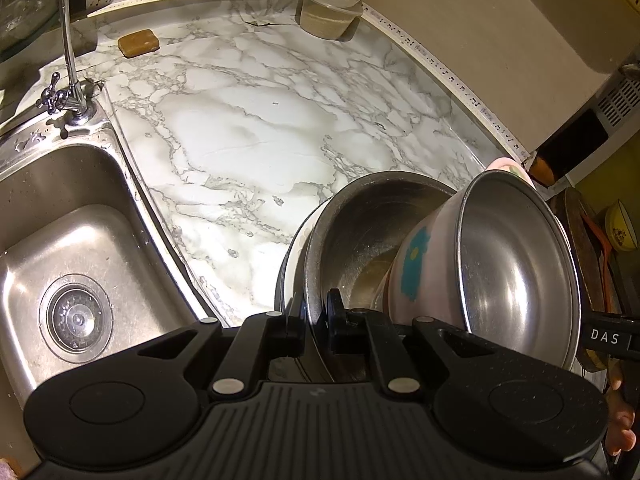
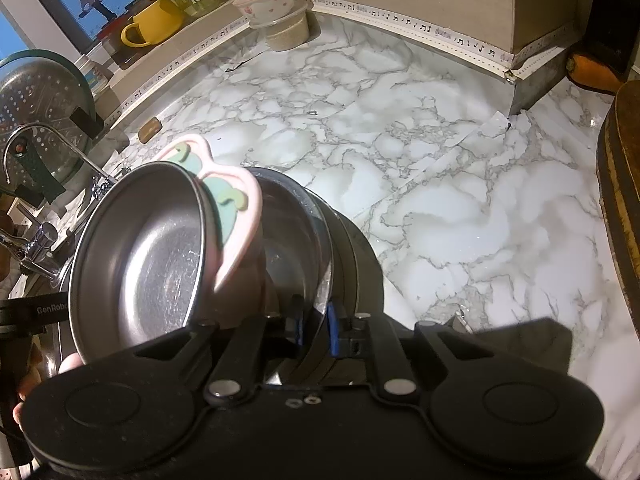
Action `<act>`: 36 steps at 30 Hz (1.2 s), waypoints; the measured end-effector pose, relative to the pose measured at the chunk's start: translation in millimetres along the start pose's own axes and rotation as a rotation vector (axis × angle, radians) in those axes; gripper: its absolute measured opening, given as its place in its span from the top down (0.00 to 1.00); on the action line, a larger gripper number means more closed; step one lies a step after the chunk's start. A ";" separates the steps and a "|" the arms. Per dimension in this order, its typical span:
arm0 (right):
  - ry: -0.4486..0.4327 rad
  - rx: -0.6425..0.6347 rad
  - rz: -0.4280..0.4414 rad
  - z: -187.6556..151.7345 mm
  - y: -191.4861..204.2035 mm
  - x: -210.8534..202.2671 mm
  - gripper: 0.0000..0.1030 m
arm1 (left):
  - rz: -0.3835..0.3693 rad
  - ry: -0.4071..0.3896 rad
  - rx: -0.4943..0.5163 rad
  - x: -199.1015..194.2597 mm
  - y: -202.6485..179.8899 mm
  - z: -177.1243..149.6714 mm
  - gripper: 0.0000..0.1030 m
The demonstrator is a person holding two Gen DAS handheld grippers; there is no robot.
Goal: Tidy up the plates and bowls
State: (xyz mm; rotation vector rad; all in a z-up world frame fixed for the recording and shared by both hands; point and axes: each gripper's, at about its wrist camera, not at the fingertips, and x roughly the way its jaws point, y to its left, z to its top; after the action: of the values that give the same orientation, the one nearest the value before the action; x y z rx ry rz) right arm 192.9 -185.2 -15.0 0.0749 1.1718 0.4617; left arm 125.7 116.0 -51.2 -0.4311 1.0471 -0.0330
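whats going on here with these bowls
A person works both tongs at a marble counter beside a sink. The left tongs clamp the rim of a big steel bowl stacked on plates; the right tongs straddle the same stack's rim. A pink bowl leans tilted inside it.

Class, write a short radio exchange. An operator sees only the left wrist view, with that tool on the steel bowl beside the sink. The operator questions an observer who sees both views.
Operator: My left tool is shut on the steel bowl. The pink bowl hides the right tool's tips. Where are they?
Observer: The right tool straddles the same steel bowl's near rim.
Operator: What lies just right of it?
Observer: What looks like a grey cloth, on the counter.
Operator: Any mugs about? I see none.
Observer: A yellow mug stands at the back left.
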 end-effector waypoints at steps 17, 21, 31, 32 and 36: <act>-0.041 -0.041 -0.020 -2.3 6.4 -14.7 0.78 | 0.015 -0.005 0.068 -3.5 -4.2 0.0 0.91; -0.053 -0.060 -0.027 -3.5 11.3 -18.9 0.75 | 0.009 0.002 0.082 -6.2 -3.1 -1.3 0.89; -0.073 -0.058 -0.032 -9.8 14.5 -27.7 0.69 | 0.015 -0.010 0.149 -17.0 -6.8 -0.3 0.88; -0.074 -0.056 -0.032 -10.6 14.9 -28.2 0.69 | 0.017 -0.018 0.156 -19.2 -6.7 -0.3 0.88; -0.074 -0.063 -0.038 -14.7 18.2 -32.2 0.68 | 0.006 -0.034 0.154 -25.9 -2.4 0.7 0.87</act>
State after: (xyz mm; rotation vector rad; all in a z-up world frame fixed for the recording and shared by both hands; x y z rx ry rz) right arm 164.2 -183.8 12.6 0.0148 1.0832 0.4580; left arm 113.6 120.0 -28.5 -0.2877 1.0049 -0.0997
